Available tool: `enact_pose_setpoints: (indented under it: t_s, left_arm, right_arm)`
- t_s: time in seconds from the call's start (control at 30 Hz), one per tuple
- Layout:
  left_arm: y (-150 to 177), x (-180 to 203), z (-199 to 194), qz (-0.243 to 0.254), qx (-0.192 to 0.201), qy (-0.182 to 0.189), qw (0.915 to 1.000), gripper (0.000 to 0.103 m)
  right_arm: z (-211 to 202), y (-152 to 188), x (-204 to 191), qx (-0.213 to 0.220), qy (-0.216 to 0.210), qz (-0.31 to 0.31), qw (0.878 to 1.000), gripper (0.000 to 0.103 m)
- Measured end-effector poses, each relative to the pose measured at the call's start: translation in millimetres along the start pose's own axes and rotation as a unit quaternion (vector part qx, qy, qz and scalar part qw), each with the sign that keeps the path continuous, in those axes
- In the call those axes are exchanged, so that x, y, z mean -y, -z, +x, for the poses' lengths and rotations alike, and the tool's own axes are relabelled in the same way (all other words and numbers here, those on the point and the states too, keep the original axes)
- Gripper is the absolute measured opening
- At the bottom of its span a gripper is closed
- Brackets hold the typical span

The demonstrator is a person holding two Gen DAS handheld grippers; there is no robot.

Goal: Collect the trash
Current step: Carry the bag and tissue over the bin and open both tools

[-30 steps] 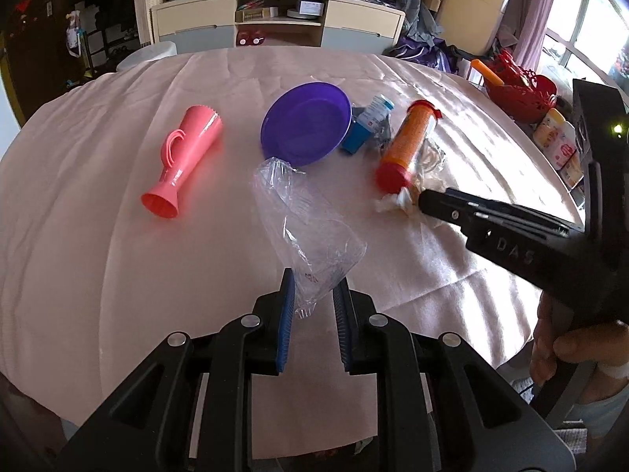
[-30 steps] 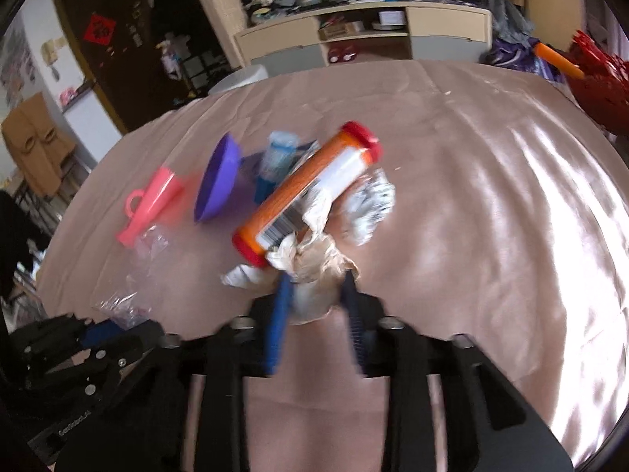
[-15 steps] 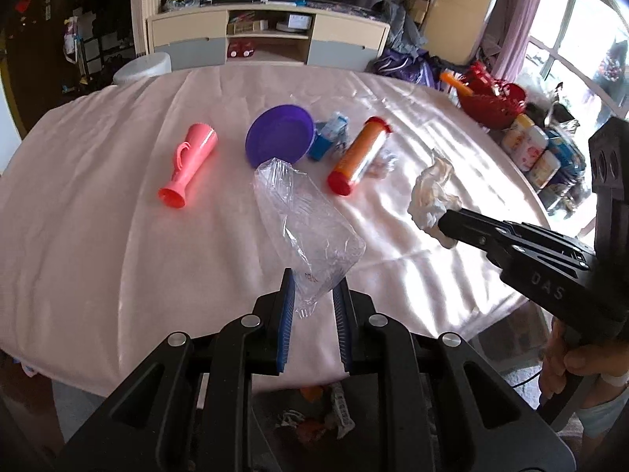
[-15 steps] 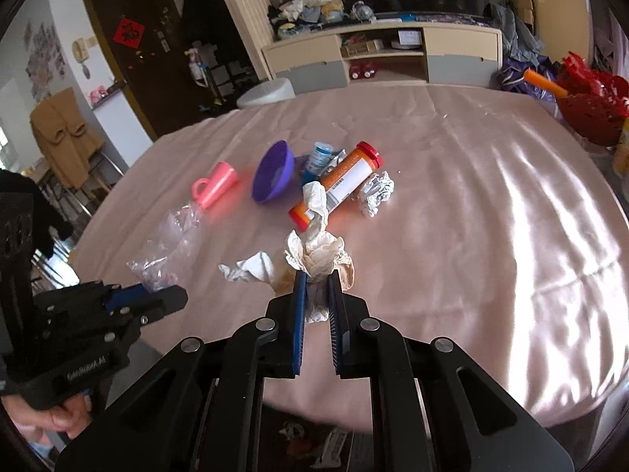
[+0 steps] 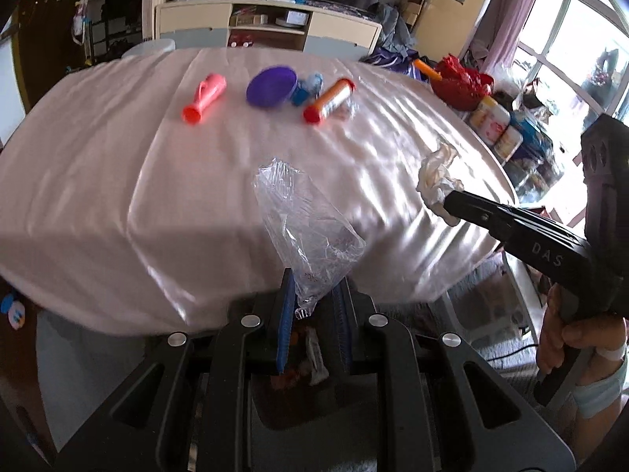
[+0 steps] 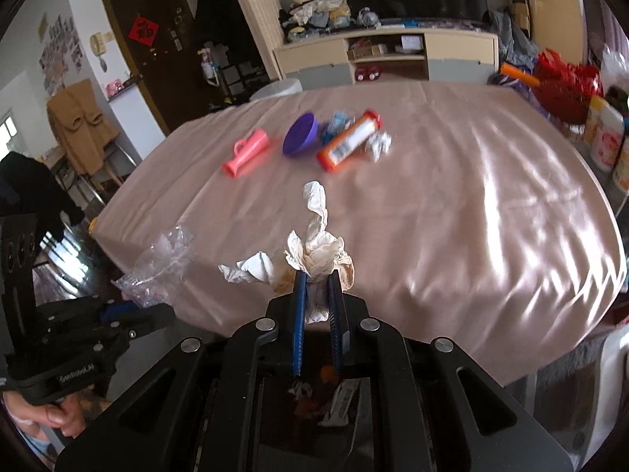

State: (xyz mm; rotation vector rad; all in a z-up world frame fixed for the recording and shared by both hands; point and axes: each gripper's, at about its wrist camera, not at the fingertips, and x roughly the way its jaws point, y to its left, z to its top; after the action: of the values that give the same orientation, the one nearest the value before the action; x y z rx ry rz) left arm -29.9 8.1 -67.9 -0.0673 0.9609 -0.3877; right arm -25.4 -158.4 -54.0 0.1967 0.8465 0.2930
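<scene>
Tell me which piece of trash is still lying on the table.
The crumpled foil ball beside the orange tube. The clear plastic bag is pinched in the left claw, the stained tissue in the right claw.

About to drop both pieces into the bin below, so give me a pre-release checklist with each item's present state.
1. Left gripper pinching the clear plastic bag: ok.
2. Right gripper pinching the crumpled tissue: ok.
3. Both pieces lifted off the pink tablecloth: ok.
4. Trash bin beneath both grippers, litter visible inside: ok.
5. Bin rim position relative to the dangling bag and tissue: cannot tell.
6. Table trash all collected: not ok; a foil wad lies beside the orange tube.
</scene>
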Motion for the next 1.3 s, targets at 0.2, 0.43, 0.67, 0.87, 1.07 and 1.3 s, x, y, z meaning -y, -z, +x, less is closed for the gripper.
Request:
enact_pose_setpoints:
  t_s: [0.2, 0.43, 0.67, 0.87, 1.07, 1.3]
  left_arm:
    - [36.0, 4.4, 12.7, 0.000, -0.031, 0.008, 0.9995, 0.018]
    - [59.1, 1.9, 36.4, -0.001, -0.070, 0.013, 0.9974, 0.018]
    - [78.7, -9.1, 69.1, -0.016, -0.124, 0.029, 0.9917, 0.019]
    - [87.5, -11.6, 81.3, -0.013, -0.145, 0.024, 0.9891, 0.019]
    - [87.1, -10.8, 83.6, -0.011, -0.146, 0.019, 0.9890, 0.027]
    - [85.3, -15.1, 79.6, -0.017, -0.139, 0.003, 0.9901, 0.046]
  right_arm:
    - [18.9, 35.3, -5.3, -0.037, -0.004, 0.011, 0.999, 0.012]
    - [42.9, 61.2, -7.8, -0.079, -0.003, 0.018, 0.997, 0.012]
    - [59.9, 80.6, 1.4, -0.117, -0.011, 0.041, 0.992, 0.013]
    - [71.9, 89.2, -2.5, -0.145, -0.006, 0.033, 0.989, 0.015]
    - [77.1, 89.3, -5.7, -0.151, -0.012, 0.035, 0.988, 0.022]
    - [76.2, 86.1, -0.9, -0.143, -0.008, 0.045, 0.989, 0.042]
